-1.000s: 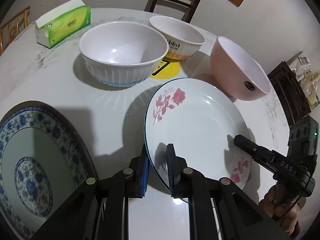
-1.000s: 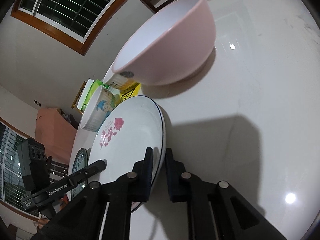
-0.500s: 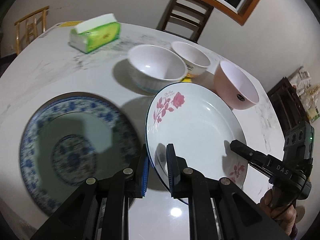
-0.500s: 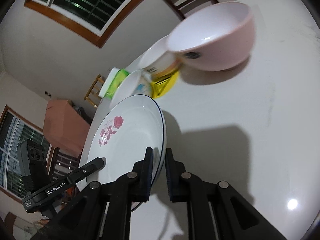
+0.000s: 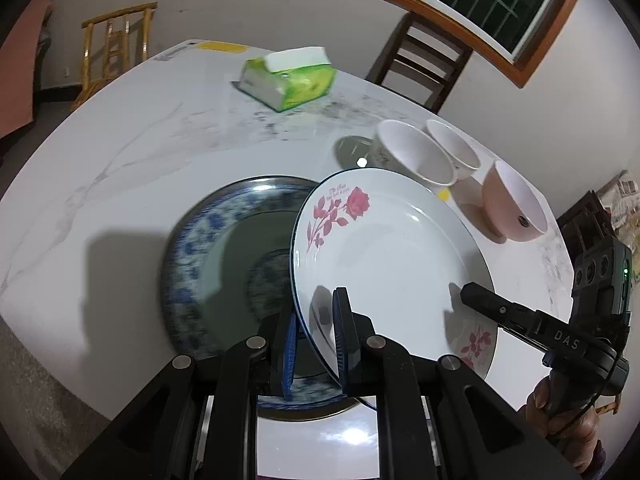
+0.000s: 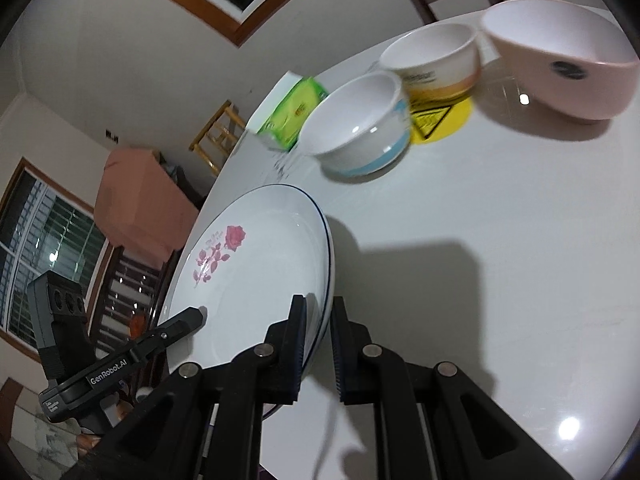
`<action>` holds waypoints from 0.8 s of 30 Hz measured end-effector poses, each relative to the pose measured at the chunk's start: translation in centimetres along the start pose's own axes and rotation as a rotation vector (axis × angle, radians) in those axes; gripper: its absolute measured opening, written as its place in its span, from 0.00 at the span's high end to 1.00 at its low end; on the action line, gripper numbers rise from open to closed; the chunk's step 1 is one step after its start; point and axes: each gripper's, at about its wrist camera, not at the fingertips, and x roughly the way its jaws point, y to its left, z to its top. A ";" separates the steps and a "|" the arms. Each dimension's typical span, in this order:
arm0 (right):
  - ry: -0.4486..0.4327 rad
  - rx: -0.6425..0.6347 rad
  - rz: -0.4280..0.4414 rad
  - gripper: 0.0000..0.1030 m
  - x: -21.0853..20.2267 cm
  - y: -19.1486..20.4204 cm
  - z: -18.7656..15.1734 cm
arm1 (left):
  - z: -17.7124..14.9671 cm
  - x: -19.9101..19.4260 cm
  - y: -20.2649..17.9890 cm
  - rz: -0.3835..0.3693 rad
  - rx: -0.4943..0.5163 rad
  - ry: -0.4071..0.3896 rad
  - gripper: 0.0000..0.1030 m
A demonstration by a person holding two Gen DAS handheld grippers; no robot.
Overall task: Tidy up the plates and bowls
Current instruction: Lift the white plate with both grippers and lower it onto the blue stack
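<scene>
Both the left gripper (image 5: 314, 344) and right gripper (image 6: 318, 350) clamp opposite rims of the rose plate (image 5: 392, 256), apparently airborne over the blue plate (image 5: 208, 256) (partly overlapping it); lower it level and centred.

Rose plate (image 5: 392, 256) lifted, bowls waiting

I'm holding the white rose-printed plate tilted above the blue-patterned plate (image 5: 208, 248); the ribbed white bowl (image 6: 360, 128), yellow-banded bowl (image 6: 436, 60) and pink bowl (image 6: 568, 56) are sitting upright beyond.
</scene>
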 end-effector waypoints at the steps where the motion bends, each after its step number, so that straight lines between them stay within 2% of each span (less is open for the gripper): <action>1: 0.006 -0.003 0.001 0.88 0.1 0.3 -0.1 | -0.1 -0.1 0.6 0.004 -0.010 -0.001 0.88; 10: 0.048 -0.044 -0.021 0.88 2.4 2.2 -0.5 | -0.1 -0.2 3.7 0.021 -0.055 -0.011 0.88; 24: 0.088 -0.070 -0.047 0.87 4.9 3.3 -0.4 | -0.5 0.9 6.0 0.046 -0.076 -0.008 0.88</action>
